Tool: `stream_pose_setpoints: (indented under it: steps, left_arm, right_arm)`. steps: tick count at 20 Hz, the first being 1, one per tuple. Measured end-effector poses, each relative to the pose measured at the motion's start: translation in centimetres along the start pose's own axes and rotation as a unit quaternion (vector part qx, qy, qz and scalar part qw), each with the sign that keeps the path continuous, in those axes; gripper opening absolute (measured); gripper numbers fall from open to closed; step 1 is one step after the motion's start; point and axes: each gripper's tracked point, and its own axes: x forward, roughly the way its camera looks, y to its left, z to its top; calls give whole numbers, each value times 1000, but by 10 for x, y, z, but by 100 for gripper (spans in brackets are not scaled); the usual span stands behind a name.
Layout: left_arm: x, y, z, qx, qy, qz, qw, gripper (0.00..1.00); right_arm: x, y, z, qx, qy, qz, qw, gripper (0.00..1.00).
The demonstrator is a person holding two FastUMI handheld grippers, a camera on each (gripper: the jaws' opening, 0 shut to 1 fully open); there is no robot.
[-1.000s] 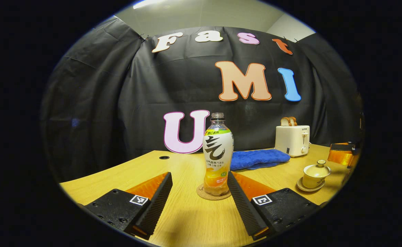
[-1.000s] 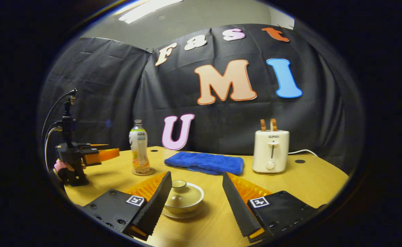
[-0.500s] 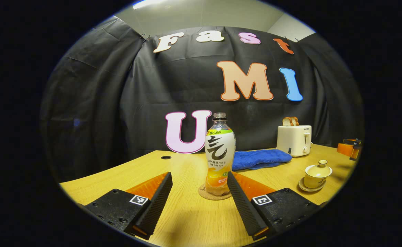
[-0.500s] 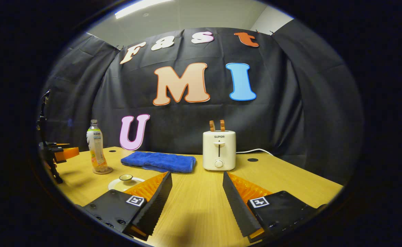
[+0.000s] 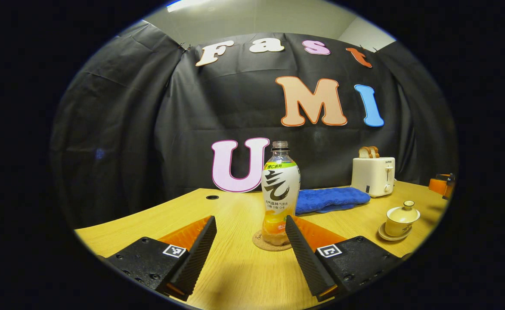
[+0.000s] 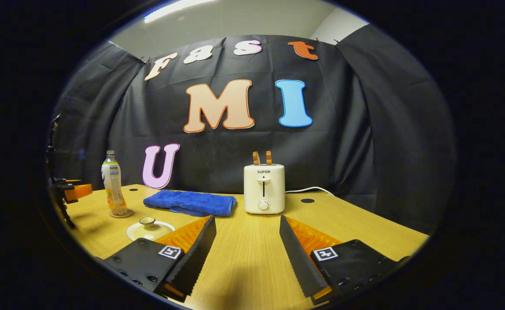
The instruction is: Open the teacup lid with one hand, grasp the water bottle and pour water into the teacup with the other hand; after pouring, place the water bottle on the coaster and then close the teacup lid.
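From my left gripper (image 5: 247, 245), jaws spread and empty, the bottle (image 5: 280, 189) stands upright on its coaster (image 5: 272, 243) at twelve o'clock, lined up for a grab, I judge. The lidded teacup (image 5: 401, 215) sits at three. My right gripper (image 6: 247, 247) is likewise spread and empty, with the teacup at its ten o'clock, so the lid isn't lined up yet.

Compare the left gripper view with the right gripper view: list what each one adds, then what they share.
Left gripper view: the open left gripper points at the water bottle on its coaster; the teacup and its saucer stand unobstructed. Right gripper view: the open right gripper faces the toaster front-on, a white cord trailing behind it. Shared: water bottle, lidded teacup, blue towel, toaster with bread, wooden table.
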Motion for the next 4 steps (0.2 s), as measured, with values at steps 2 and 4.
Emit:
stream_pose_setpoints:
  steps: [2,4]
  left_arm:
    - [0,0,0,0,0,0,1000,94]
    - [0,0,0,0,-1,0,1000,93]
  right_arm:
    - [1,0,0,0,0,0,1000,87]
    - [1,0,0,0,0,0,1000,87]
